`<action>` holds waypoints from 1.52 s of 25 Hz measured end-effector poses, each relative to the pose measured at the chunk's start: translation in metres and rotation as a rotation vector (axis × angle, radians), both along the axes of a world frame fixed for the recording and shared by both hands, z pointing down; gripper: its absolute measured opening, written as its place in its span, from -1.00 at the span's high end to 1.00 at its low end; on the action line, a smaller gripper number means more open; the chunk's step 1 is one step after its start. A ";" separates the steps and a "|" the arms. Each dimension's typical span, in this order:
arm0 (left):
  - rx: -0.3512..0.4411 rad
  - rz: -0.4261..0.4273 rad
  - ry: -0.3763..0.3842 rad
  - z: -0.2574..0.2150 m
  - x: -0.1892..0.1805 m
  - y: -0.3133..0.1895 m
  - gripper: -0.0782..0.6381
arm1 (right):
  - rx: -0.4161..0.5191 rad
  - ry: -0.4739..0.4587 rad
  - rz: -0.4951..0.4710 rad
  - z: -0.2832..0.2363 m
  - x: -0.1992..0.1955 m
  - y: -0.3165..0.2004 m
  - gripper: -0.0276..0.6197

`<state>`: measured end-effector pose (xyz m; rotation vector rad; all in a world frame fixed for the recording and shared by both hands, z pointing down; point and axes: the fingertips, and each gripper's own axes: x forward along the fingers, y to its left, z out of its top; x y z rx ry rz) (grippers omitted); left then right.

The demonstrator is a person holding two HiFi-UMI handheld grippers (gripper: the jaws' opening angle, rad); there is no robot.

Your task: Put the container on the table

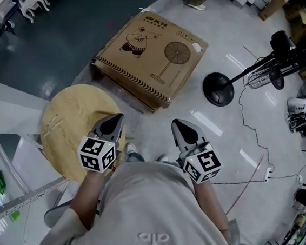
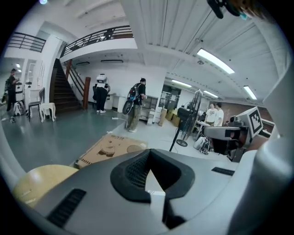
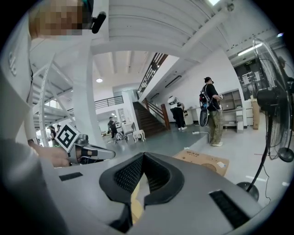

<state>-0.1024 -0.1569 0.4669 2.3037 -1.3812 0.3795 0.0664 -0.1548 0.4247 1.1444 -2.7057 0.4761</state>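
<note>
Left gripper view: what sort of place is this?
Probably a big open workshop or lab hall: a staircase up to a railed balcony, a standing fan and a flat cardboard box on the bare floor.

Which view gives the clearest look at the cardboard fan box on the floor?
The head view: the cardboard box lies whole from above, its fan drawing plain. In the left gripper view the box is a low, foreshortened slab; likewise the box in the right gripper view.

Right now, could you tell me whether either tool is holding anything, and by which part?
Nothing is held: the left tool and the right tool are both shut, empty.
</note>
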 end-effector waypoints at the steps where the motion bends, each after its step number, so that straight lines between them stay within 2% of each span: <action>1: 0.027 0.012 0.016 -0.011 0.008 0.001 0.74 | 0.013 -0.006 -0.004 -0.006 0.002 0.001 0.83; 8: 0.222 0.106 0.116 -0.074 0.055 0.013 0.74 | 0.086 -0.040 -0.044 -0.040 0.012 0.008 0.83; 15: 0.335 0.146 0.144 -0.104 0.070 0.026 0.74 | 0.144 -0.063 -0.036 -0.060 0.019 0.015 0.83; 24: 0.374 0.147 0.146 -0.112 0.065 0.028 0.74 | 0.179 -0.072 -0.023 -0.068 0.018 0.019 0.83; 30: 0.361 0.169 0.146 -0.107 0.066 0.028 0.74 | 0.188 -0.032 -0.032 -0.064 0.012 0.023 0.83; 38: 0.337 0.176 0.149 -0.100 0.058 0.026 0.74 | 0.167 -0.036 -0.015 -0.061 0.007 0.022 0.83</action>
